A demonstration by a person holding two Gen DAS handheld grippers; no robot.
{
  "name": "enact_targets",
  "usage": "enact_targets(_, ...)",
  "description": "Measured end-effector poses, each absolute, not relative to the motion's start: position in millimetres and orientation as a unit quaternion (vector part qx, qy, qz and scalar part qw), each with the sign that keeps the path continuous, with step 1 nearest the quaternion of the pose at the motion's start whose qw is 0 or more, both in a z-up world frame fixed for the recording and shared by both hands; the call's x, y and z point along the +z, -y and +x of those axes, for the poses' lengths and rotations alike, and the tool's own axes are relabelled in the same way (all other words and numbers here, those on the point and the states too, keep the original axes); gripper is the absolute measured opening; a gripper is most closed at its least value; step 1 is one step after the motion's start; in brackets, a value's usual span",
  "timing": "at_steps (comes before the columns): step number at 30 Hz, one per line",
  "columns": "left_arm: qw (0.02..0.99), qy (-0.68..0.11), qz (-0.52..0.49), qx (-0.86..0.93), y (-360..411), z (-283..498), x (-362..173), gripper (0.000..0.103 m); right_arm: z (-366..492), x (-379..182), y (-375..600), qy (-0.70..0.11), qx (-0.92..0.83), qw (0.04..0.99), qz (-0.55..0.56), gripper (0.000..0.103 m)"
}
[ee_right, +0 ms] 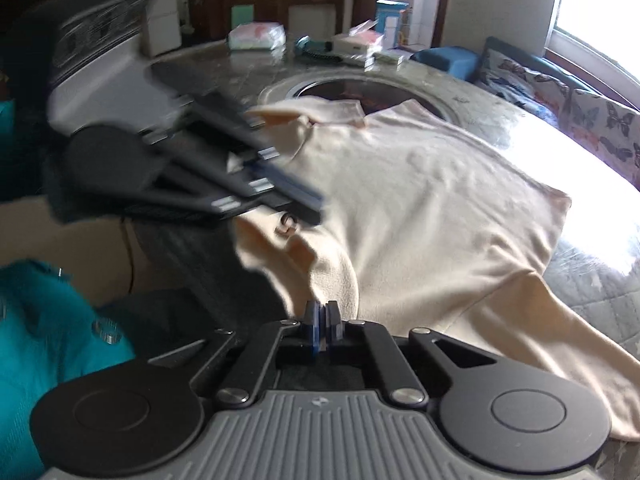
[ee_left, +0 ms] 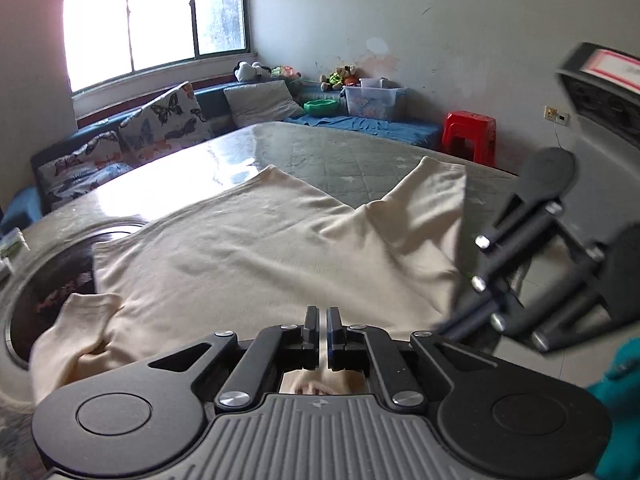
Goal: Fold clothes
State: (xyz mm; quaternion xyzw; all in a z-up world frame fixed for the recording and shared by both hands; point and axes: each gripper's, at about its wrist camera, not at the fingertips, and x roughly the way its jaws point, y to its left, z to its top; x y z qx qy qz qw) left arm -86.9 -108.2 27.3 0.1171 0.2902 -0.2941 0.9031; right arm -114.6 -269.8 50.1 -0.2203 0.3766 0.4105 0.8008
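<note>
A cream short-sleeved shirt (ee_left: 260, 248) lies spread across the table (ee_left: 320, 148), one sleeve (ee_left: 436, 196) toward the far right and the other (ee_left: 76, 320) over a round opening at the left. My left gripper (ee_left: 322, 318) is shut at the shirt's near edge, with cloth running under its tips. In the right wrist view it shows blurred (ee_right: 308, 200) over the same edge. My right gripper (ee_right: 322, 320) is shut on the near edge of the shirt (ee_right: 420, 200). From the left wrist view it reaches down-left to that edge (ee_left: 448, 326). The edge sags between the two grippers.
A dark round opening (ee_right: 360, 88) is set in the tabletop beyond the shirt. Boxes and packets (ee_right: 256, 36) stand at the table's far side. A red stool (ee_left: 468, 132) and a bench with butterfly cushions (ee_left: 160, 120) line the walls. A teal sleeve (ee_right: 40, 320) is at the left.
</note>
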Motion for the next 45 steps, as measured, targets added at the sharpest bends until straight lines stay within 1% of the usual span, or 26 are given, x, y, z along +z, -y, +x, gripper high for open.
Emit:
enact_targets(2, 0.897, -0.306, 0.112, -0.297, 110, -78, 18, 0.004, -114, 50, 270, -0.384, 0.414, 0.794, -0.225, 0.003)
enact_targets(6, 0.892, -0.320, 0.096, -0.304, 103, -77, 10, 0.004, -110, 61, 276, -0.385, 0.418, 0.796, -0.209, 0.009)
enact_targets(9, 0.890, -0.322, 0.091, -0.308, 98, -81, 12, 0.004, -95, 73, 284, -0.359, 0.395, 0.821, -0.201, 0.012)
enact_targets(10, 0.890, -0.323, 0.091, -0.310, 98, -82, 12, 0.004, -88, 75, 285, -0.349, 0.380, 0.834, -0.196, 0.014)
enact_targets(11, 0.888, -0.325, 0.089, -0.314, 99, -83, 14, 0.004, -78, 74, 285, -0.345, 0.365, 0.844, -0.189, 0.018)
enact_targets(15, 0.889, -0.321, 0.083, -0.317, 95, -85, 23, 0.006, -38, 60, 283, -0.347, 0.313, 0.868, -0.168, 0.020)
enact_targets(19, 0.917, -0.303, 0.082, -0.246, 72, -74, 38, 0.007, -12, 37, 288, -0.377, 0.277, 0.868, -0.166, 0.020)
enact_targets(20, 0.925, -0.299, 0.085, -0.217, 66, -68, 40, 0.008, -11, 35, 290, -0.379, 0.275, 0.868, -0.165, 0.021)
enact_targets(21, 0.932, -0.301, 0.085, -0.185, 59, -59, 42, 0.012, -11, 33, 291, -0.379, 0.277, 0.868, -0.162, 0.021)
enact_targets(25, 0.941, -0.322, 0.058, -0.090, 35, -19, 41, 0.013, -11, 31, 294, -0.378, 0.275, 0.868, -0.167, 0.025)
enact_targets(26, 0.940, -0.326, 0.058, -0.082, 34, -11, 38, 0.015, -11, 30, 294, -0.377, 0.275, 0.868, -0.168, 0.025)
enact_targets(29, 0.937, -0.338, 0.059, -0.060, 33, 12, 31, 0.029, -10, 31, 292, -0.379, 0.274, 0.868, -0.167, 0.026)
enact_targets(30, 0.937, -0.339, 0.066, -0.059, 36, 16, 28, 0.032, -9, 31, 292, -0.379, 0.273, 0.868, -0.165, 0.027)
enact_targets(31, 0.935, -0.341, 0.072, -0.057, 38, 20, 25, 0.032, -9, 32, 292, -0.380, 0.272, 0.869, -0.166, 0.028)
enact_targets(32, 0.934, -0.344, 0.077, -0.054, 40, 25, 22, 0.032, -9, 32, 292, -0.380, 0.271, 0.869, -0.166, 0.030)
enact_targets(35, 0.933, -0.349, 0.075, -0.039, 41, 34, 15, 0.032, -8, 32, 293, -0.381, 0.272, 0.868, -0.164, 0.031)
enact_targets(37, 0.934, -0.352, 0.063, -0.030, 38, 38, 12, 0.030, -8, 33, 293, -0.382, 0.272, 0.868, -0.164, 0.031)
enact_targets(38, 0.934, -0.350, 0.057, -0.029, 34, 38, 13, 0.026, -8, 33, 293, -0.382, 0.273, 0.868, -0.164, 0.032)
enact_targets(39, 0.935, -0.349, 0.051, -0.029, 31, 37, 14, 0.014, -8, 33, 292, -0.382, 0.273, 0.867, -0.165, 0.032)
enact_targets(41, 0.940, -0.338, 0.036, -0.026, 21, 33, 20, 0.008, -8, 33, 292, -0.382, 0.273, 0.867, -0.166, 0.032)
enact_targets(45, 0.953, -0.304, -0.012, 0.004, -13, 18, 43, 0.006, -8, 33, 291, -0.382, 0.272, 0.866, -0.171, 0.032)
